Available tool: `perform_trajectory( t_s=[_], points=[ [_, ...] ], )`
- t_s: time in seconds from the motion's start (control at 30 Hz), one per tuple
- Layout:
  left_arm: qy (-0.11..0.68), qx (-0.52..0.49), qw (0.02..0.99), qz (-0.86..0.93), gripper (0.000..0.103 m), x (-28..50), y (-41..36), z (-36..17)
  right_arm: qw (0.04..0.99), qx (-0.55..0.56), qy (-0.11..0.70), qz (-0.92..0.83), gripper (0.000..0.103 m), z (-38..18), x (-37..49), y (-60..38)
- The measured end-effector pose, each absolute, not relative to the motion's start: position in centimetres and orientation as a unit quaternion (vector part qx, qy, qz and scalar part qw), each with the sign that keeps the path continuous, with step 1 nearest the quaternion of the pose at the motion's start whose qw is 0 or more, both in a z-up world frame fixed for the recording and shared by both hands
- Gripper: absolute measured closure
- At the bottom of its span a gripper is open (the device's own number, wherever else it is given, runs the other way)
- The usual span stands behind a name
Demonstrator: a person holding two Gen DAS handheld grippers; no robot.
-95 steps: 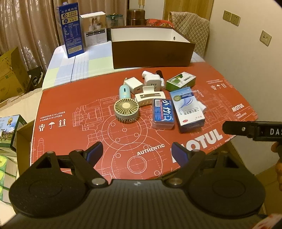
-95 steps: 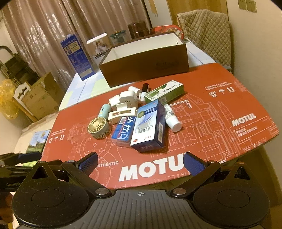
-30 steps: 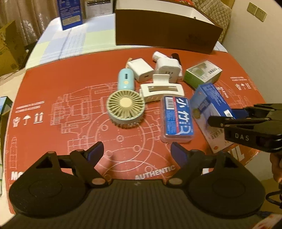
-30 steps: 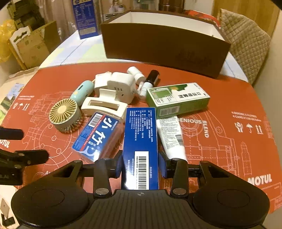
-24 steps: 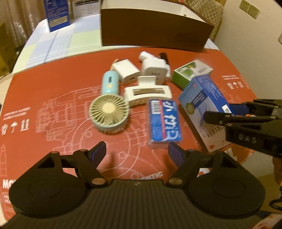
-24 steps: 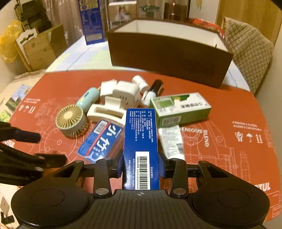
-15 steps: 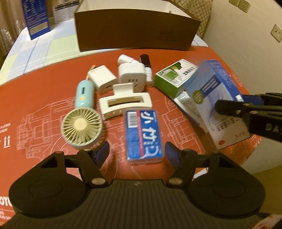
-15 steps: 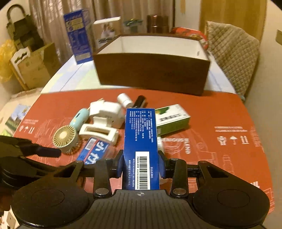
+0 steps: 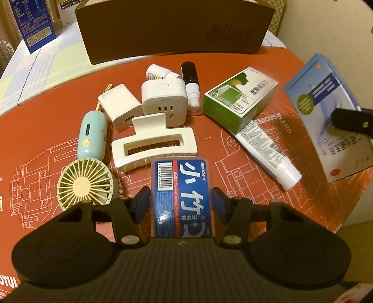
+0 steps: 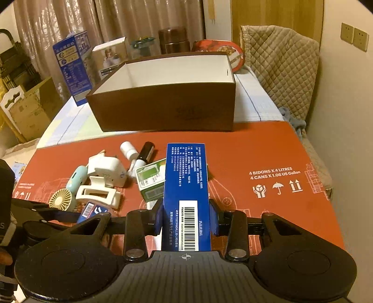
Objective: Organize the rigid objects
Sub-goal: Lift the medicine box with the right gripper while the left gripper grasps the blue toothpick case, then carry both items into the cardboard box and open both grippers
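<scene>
A red printed mat (image 10: 268,144) is covering the near part of a table, with pale checked cloth (image 10: 70,125) showing beyond its far edge. On that cloth a brown cardboard box (image 10: 167,109) is standing open, white inside, and curtains (image 10: 116,21) are hanging behind it; a quilted chair back (image 10: 282,67) is leaning by the wall at the right.

The right gripper (image 10: 186,220) is clenching a blue carton (image 10: 186,186) by its long sides, lifted off the mat, its long axis pointing away toward the brown box.

The left gripper (image 9: 180,205) has just been closing, and a blue plastic case (image 9: 180,186) is lying flat on the mat between its fingers (image 9: 141,202); narrow gaps are showing on both sides. The case's long axis is running along the gripper toward the far edge.

Beyond it, a white hair clip (image 9: 153,144), a small fan (image 9: 85,184), two white plugs (image 9: 163,98), a green carton (image 9: 240,98) and a white tube (image 9: 268,151) are crowding the mat's middle. The mat's right half is lying bare out to its right edge.
</scene>
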State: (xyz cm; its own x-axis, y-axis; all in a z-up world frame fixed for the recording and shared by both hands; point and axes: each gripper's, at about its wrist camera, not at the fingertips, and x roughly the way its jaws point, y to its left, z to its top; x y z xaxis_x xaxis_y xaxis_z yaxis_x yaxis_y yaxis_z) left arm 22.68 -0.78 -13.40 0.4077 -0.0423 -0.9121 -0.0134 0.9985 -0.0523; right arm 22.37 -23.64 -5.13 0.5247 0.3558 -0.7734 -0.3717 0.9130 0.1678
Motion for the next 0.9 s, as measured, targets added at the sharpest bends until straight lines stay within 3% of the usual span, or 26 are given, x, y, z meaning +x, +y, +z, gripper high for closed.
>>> perform_trajectory(
  t_s=[0.33, 0.9],
  points=[
    [0.542, -0.008, 0.840, 0.006, 0.050, 22.8, -1.4, -12.6, 0.867, 0.000, 0.440, 0.231, 0.068, -4.8, 24.6, -24.7],
    [0.429, -0.040, 0.901, 0.053, 0.050, 28.5, 0.7, -2.6, 0.876, 0.010, 0.378, 0.299, 0.068, -1.0, 31.9, -23.3]
  ],
)
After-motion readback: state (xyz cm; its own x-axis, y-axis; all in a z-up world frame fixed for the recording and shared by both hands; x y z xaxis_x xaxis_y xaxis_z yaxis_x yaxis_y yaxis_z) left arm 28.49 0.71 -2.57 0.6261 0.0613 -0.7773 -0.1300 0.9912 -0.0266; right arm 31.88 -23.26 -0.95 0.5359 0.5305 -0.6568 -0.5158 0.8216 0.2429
